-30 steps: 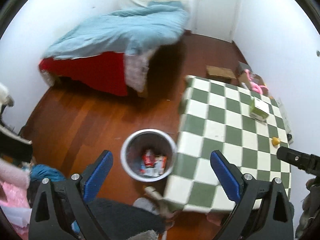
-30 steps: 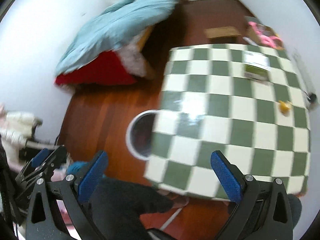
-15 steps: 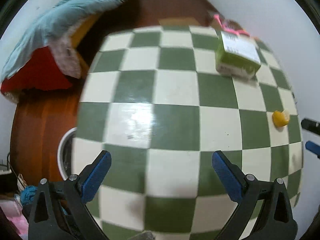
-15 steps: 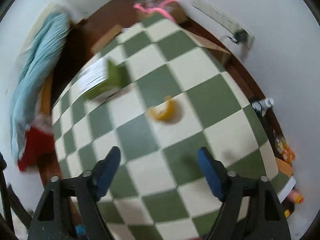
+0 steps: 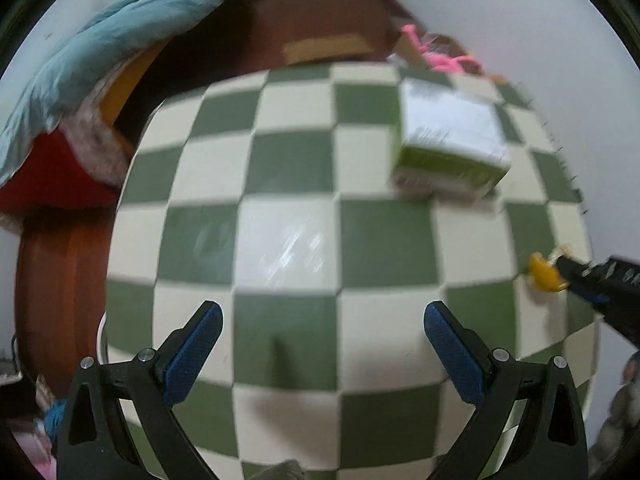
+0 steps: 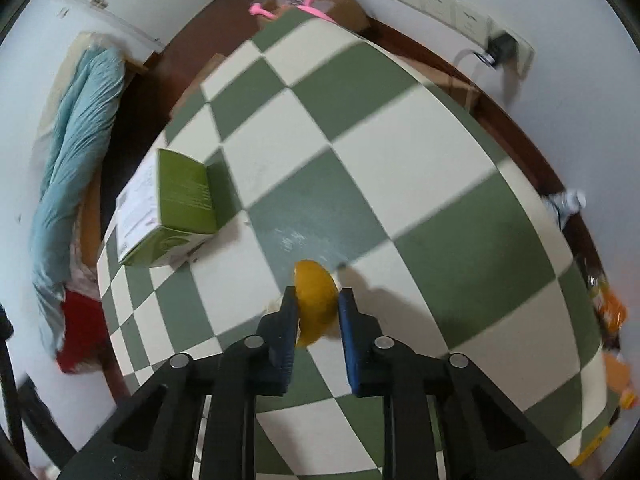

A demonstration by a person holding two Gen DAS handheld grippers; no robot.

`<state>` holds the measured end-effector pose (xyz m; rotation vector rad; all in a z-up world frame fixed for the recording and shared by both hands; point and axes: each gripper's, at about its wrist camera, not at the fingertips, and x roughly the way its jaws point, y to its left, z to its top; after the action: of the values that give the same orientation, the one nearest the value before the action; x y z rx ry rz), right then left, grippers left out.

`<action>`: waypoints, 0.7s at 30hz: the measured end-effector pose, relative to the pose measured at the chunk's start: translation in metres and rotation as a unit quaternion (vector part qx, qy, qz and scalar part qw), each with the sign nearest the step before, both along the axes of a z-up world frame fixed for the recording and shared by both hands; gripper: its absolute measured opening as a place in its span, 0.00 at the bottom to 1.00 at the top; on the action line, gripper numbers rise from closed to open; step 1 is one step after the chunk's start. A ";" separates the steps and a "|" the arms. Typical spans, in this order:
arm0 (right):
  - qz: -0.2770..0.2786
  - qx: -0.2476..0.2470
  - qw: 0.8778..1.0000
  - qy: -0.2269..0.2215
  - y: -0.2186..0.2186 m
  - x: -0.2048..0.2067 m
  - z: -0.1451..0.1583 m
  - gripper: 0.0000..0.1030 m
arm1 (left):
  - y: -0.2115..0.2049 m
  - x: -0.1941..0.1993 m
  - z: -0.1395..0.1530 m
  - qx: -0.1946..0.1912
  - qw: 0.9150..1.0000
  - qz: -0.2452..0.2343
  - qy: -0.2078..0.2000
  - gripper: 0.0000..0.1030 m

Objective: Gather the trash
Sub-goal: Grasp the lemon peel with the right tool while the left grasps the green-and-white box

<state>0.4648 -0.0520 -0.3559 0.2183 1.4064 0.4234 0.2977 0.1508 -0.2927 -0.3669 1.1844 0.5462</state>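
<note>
Table: green-and-cream checked top (image 5: 288,240), filling most of both frames.
Peel: orange scrap (image 6: 314,304), low centre of my right view, on the table.
Right gripper (image 6: 318,312): my jaws have just closed; pads pinch the peel.
Left gripper (image 5: 320,332): spread wide, empty, above the table.
Box: green carton (image 6: 172,212), mid left.
Room: red-brown floor (image 5: 60,272); blue quilt (image 5: 120,24), upper left.

Table cover (image 5: 288,240) glossy, smooth, green-and-cream checks with light glare, looks like vinyl. Green box (image 6: 176,208) matt cardboard, white paper label on one face. Orange peel (image 6: 314,300) smooth, slightly shiny. Gripper pads (image 6: 348,328) blue, finely textured; arms matt black plastic. Floor (image 5: 60,280) polished reddish wood. Blue quilt (image 5: 120,28) soft cloth.
</note>
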 end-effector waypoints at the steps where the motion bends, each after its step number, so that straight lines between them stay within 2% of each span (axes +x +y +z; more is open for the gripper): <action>1: 0.002 0.002 1.000 -0.004 0.002 0.003 0.003 0.15 | 0.002 0.008 0.005 -0.001 1.000 -0.002 -0.005 1.00; 5: -0.005 -0.006 1.000 -0.019 0.003 0.022 0.014 0.15 | 0.011 0.055 0.028 -0.011 0.999 -0.018 -0.028 1.00; 8: -0.016 -0.026 0.999 -0.027 0.002 0.043 0.018 0.15 | 0.014 0.093 0.029 -0.030 0.999 -0.040 -0.018 1.00; 11: -0.024 -0.037 0.999 -0.020 -0.001 0.060 0.017 0.14 | 0.015 0.121 0.019 -0.049 0.997 -0.059 -0.001 1.00; 14: -0.031 -0.045 0.998 -0.010 0.001 0.074 0.015 0.14 | 0.014 0.145 0.002 -0.048 0.996 -0.069 0.033 1.00; 17: -0.034 -0.051 0.998 -0.006 0.003 0.083 0.013 0.14 | 0.013 0.157 -0.014 -0.047 0.995 -0.069 0.061 1.00; 20: -0.028 -0.058 0.998 -0.007 0.007 0.086 0.013 0.14 | 0.015 0.162 -0.025 -0.051 0.994 -0.066 0.070 0.99; 21: -0.027 -0.060 0.998 -0.007 0.007 0.086 0.012 0.14 | 0.015 0.163 -0.028 -0.051 0.994 -0.067 0.072 0.96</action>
<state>0.5509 -0.0445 -0.3434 0.1555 1.4046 0.2954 0.4608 0.1657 -0.3206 -0.3373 1.3684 0.4020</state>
